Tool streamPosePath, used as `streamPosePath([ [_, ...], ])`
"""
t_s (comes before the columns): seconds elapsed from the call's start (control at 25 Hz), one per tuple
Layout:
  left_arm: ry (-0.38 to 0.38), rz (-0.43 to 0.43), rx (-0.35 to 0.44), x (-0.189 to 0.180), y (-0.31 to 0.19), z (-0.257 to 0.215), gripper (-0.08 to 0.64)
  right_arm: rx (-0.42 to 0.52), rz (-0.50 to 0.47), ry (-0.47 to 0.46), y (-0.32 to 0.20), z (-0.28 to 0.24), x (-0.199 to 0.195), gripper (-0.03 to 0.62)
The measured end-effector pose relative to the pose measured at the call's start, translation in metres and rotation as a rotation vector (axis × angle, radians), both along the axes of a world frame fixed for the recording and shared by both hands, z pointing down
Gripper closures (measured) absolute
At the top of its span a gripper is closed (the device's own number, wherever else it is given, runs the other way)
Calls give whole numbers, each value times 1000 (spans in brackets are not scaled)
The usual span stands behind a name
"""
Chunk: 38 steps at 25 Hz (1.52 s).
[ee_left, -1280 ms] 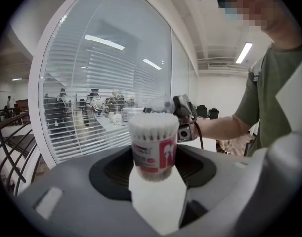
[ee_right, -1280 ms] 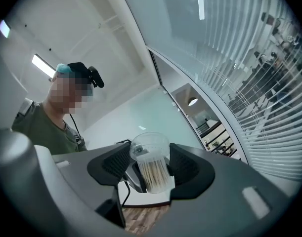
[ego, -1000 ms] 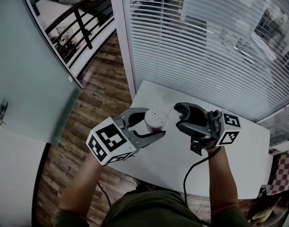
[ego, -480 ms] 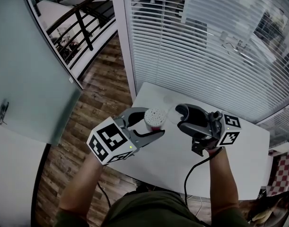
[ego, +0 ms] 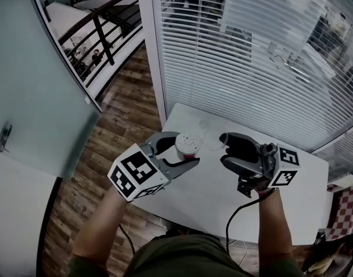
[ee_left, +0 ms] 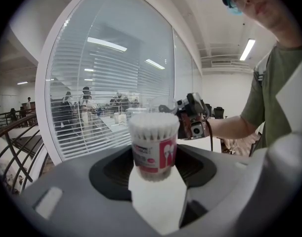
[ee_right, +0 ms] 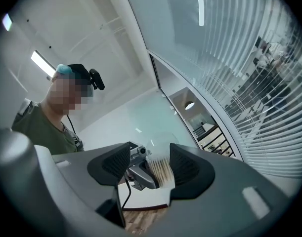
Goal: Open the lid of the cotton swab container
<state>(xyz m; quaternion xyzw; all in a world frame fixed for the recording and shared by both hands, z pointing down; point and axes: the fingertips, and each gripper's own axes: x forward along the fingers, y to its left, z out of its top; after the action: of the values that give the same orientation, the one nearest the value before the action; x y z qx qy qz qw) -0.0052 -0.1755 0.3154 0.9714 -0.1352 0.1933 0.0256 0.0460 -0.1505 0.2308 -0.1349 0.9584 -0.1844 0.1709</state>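
Observation:
The cotton swab container point(ego: 189, 143) stands on the white table point(ego: 280, 201), a clear tub with a pink label point(ee_left: 153, 149) and its white swab tips bare on top. My left gripper point(ego: 186, 149) is shut on its body, one jaw on each side. The clear lid point(ee_left: 163, 106) is off the tub and hangs in the air to its right. It sits between the jaws of my right gripper point(ego: 223, 149), which is shut on it. In the right gripper view the lid point(ee_right: 160, 147) shows as a faint dome, with the swabs point(ee_right: 161, 174) behind it.
Window blinds point(ego: 251, 56) rise just behind the table's far edge. Left of the table the wooden floor point(ego: 118, 120) lies well below, beside a glass partition point(ego: 32, 85). A black cable point(ego: 231, 218) trails from the right gripper towards the person's body.
My right gripper has drawn a little to the right, away from the container. The left gripper and the container have stayed where they were.

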Motion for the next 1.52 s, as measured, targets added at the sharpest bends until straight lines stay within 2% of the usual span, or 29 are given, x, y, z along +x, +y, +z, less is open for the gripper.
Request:
streamPosePath([
  [0.28, -8, -20, 15, -3, 1, -2, 296, -20, 81, 48, 20, 5, 17, 331],
  [0.48, -9, -30, 19, -3, 2, -3, 296, -77, 152, 94, 23, 27, 27, 331],
  [0.72, -13, -27, 19, 0, 7, -1, 296, -150, 198, 95, 30, 49, 26, 333],
  [1.0, -7, -22, 17, 3, 6, -3, 296, -171, 194, 109, 35, 53, 17, 334],
  [1.08, -6, -21, 15, 3, 6, -2, 296, -173, 195, 110, 34, 53, 16, 354],
  [1.52, -7, -21, 6, 6, 11, 4, 296, -170, 181, 120, 36, 55, 12, 374],
])
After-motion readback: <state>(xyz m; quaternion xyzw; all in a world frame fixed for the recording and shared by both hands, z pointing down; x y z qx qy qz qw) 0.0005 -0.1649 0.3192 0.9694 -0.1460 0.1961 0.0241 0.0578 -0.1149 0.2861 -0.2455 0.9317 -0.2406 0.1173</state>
